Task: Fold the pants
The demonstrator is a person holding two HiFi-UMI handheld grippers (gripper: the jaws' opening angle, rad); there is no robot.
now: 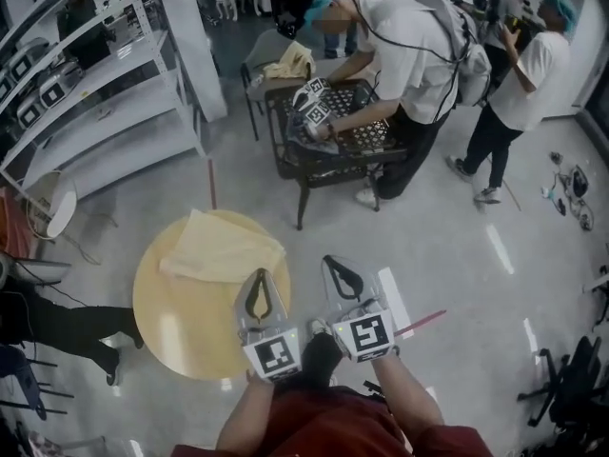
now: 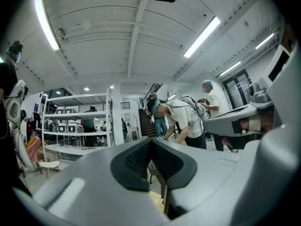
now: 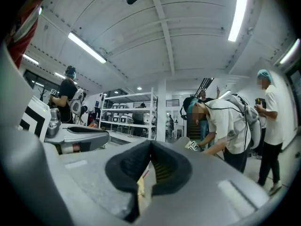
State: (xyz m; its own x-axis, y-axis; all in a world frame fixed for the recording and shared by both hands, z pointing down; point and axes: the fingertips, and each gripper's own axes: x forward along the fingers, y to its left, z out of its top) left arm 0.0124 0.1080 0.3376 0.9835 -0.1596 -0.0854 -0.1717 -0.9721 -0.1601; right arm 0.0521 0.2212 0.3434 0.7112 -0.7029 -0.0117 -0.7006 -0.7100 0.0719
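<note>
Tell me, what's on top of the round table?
A folded yellow cloth, likely the pants, lies on the table, toward its far edge. Anything under the cloth is covered and can't be seen.

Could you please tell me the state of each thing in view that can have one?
Table: upright, bearing only the pants.
Pants: folded, lying flat on the table, touched by nothing.
Left gripper: shut, empty, held level above the table's near edge.
Right gripper: shut, empty, held level, just off the table's edge.
</note>
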